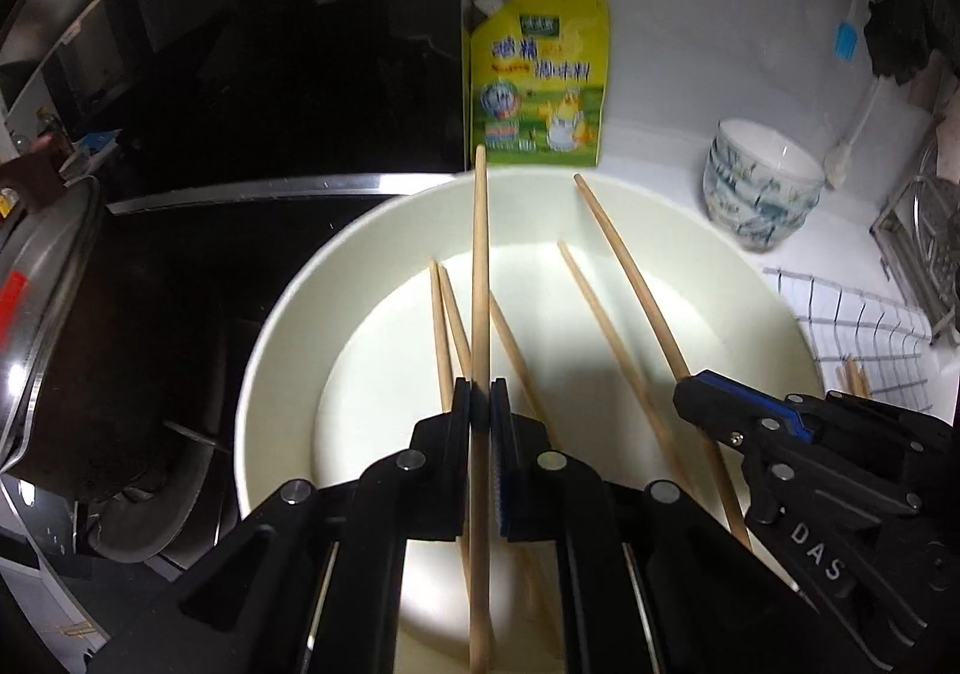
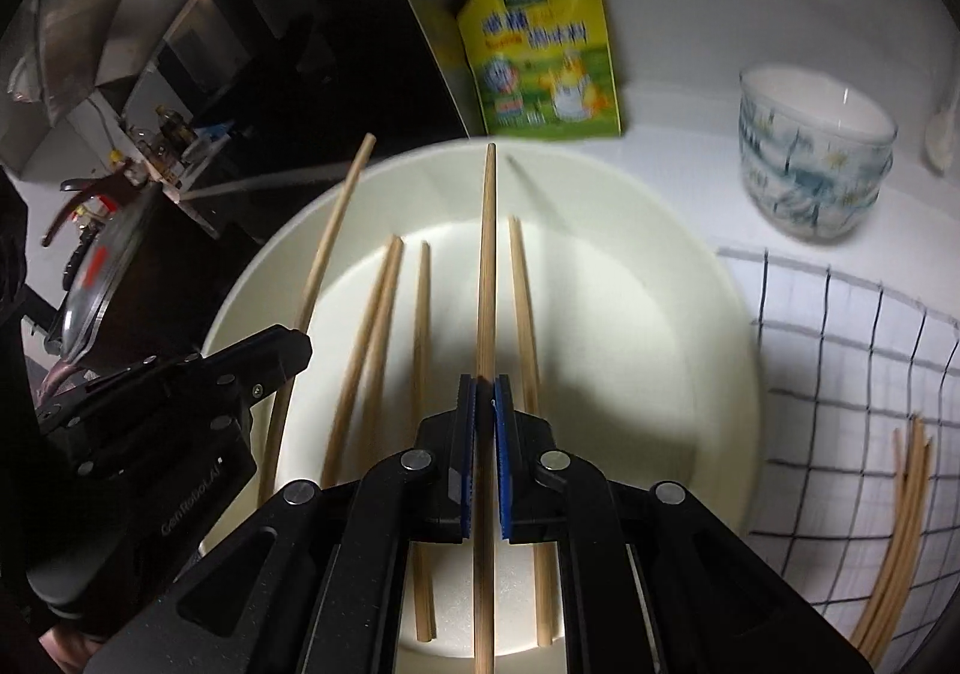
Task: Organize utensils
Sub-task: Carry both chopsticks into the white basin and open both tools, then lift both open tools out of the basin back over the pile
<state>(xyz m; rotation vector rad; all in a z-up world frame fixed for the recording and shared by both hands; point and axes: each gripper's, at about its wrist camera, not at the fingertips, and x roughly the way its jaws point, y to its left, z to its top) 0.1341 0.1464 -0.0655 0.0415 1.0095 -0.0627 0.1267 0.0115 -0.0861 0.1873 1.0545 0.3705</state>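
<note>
A large white bowl [image 1: 282, 314] [image 2: 720, 314] holds several wooden chopsticks [image 1: 606, 332] [image 2: 420, 344]. My left gripper [image 1: 480, 404] is shut on one chopstick [image 1: 480, 254] that points up over the bowl. My right gripper [image 2: 485, 392] is shut on another chopstick [image 2: 487, 254], also held above the bowl. The right gripper shows in the left wrist view [image 1: 696, 392] clamped on its long chopstick [image 1: 630, 266]. The left gripper shows in the right wrist view [image 2: 288, 350] with its chopstick [image 2: 330, 242].
A yellow seasoning pouch [image 1: 540, 80] leans on the back wall. A patterned bowl stack [image 1: 756, 188] stands at the right. A checked cloth [image 2: 840, 374] lies right of the bowl with several chopsticks [image 2: 900, 524] on it. A dark pot [image 1: 72, 344] sits on the stove at left.
</note>
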